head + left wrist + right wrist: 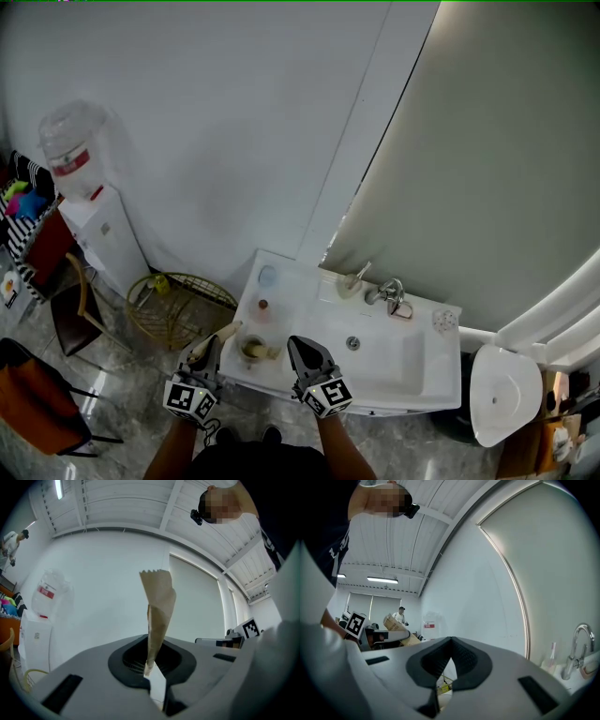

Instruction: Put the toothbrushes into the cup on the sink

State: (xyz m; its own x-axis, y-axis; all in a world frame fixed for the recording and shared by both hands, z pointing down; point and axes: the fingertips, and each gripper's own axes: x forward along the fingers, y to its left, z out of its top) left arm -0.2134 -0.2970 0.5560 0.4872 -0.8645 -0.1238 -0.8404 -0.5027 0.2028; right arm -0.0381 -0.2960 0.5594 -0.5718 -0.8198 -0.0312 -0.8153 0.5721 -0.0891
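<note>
- Left gripper (208,352), low in head view: jaws clamped on a tan paper packet (158,606). The packet stands straight up out of the pads, zigzag edge on top.
- Right gripper (300,345), beside it: jaws pressed together, tips meeting, nothing between them.
- Cup (251,349): on the front left corner of the sink (412,375), between the two grippers. Something pale pokes out of it, too small to identify.
- Packet's free end lies near the cup's left side; contact can't be judged.
- Faucet (389,293) at the back rim; small bottle (263,306) and blue disc (268,276) on the ledge behind the cup.
- Wire basket (178,305) and water dispenser (80,187) left of the sink.
</note>
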